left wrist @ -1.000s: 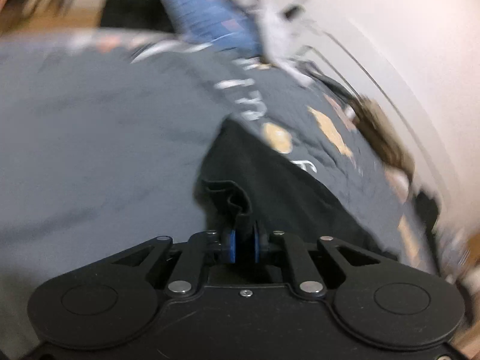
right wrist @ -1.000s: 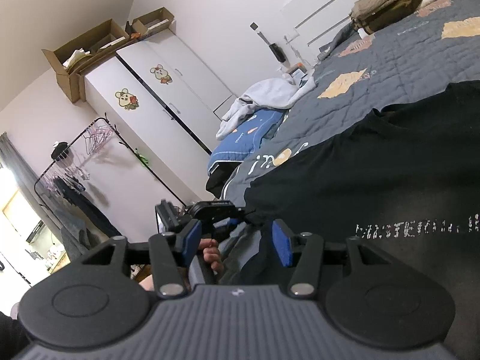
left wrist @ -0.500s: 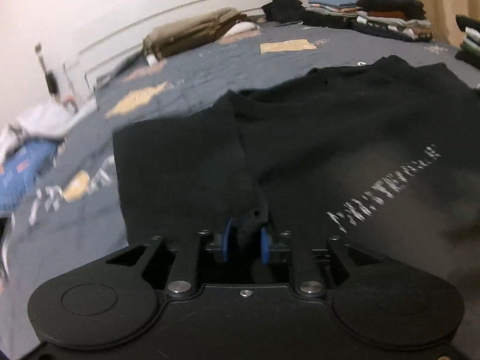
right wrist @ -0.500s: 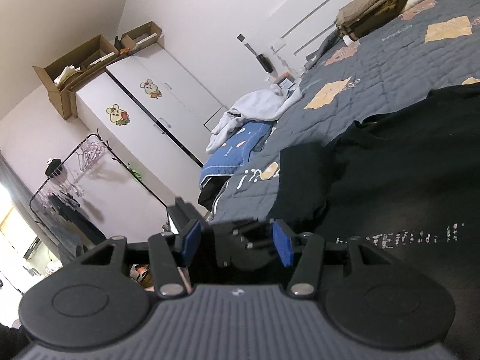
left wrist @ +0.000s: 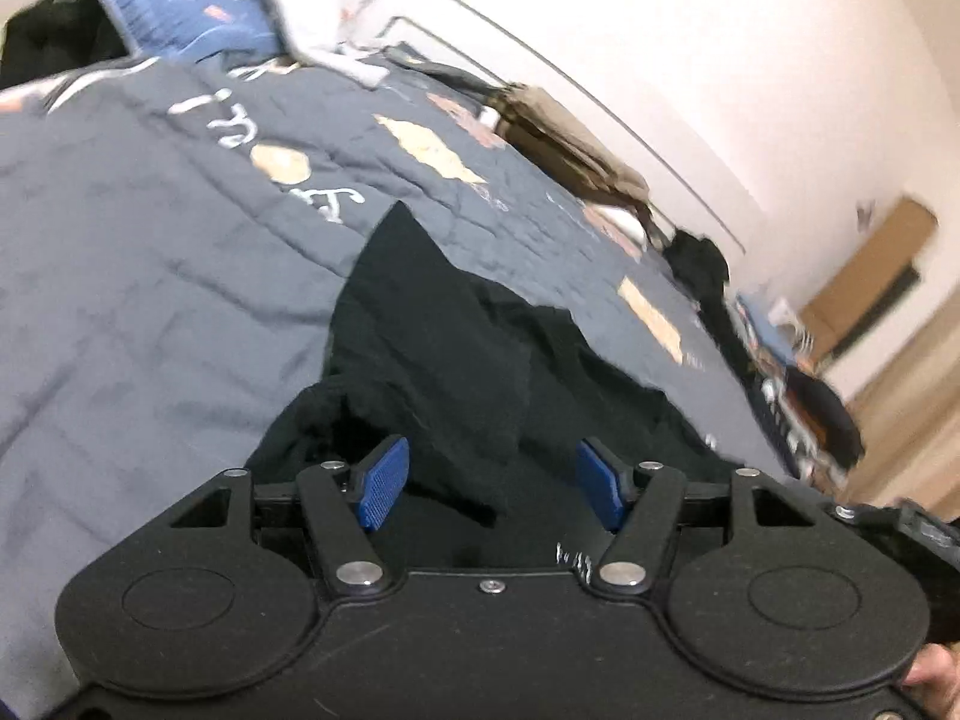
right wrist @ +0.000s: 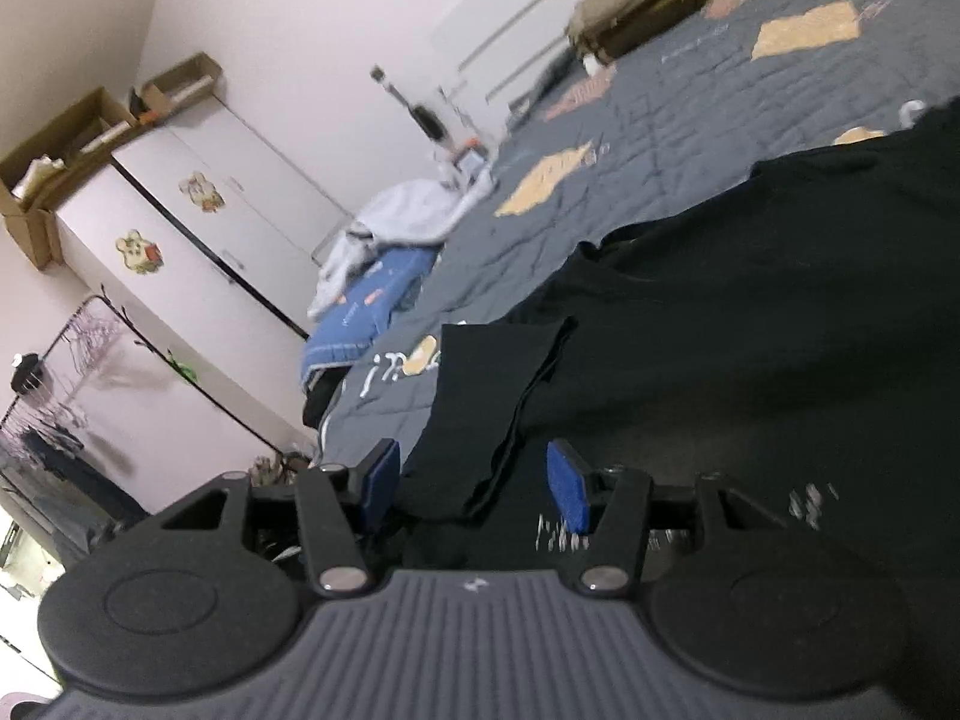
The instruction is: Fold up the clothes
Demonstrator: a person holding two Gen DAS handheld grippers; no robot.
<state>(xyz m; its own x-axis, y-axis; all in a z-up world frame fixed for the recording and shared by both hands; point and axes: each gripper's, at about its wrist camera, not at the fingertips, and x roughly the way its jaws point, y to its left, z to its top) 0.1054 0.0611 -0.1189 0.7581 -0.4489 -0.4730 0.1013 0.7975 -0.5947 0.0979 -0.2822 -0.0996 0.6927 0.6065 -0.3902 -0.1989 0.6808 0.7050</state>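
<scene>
Shirt: black shirt [left wrist: 456,360] lies spread on the grey bed quilt [left wrist: 150,276], sleeve folded inward.
Left tool [left wrist: 489,483]: jaws just opened, spread, sleeve released.
Right tool [right wrist: 474,483]: spread above the shirt's sleeve, gripping nothing.

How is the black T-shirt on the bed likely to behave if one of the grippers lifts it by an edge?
The black T-shirt would probably drape limply: its folded-over sleeve lies creased. It looks thin, so likely light. Pushed, it would probably bunch on the quilt.

The shirt [right wrist: 750,324] is matt black cloth, the quilt [left wrist: 150,252] stitched grey fabric, the gripper pads [left wrist: 382,483] ribbed blue, the boxes [right wrist: 54,162] brown cardboard.
</scene>
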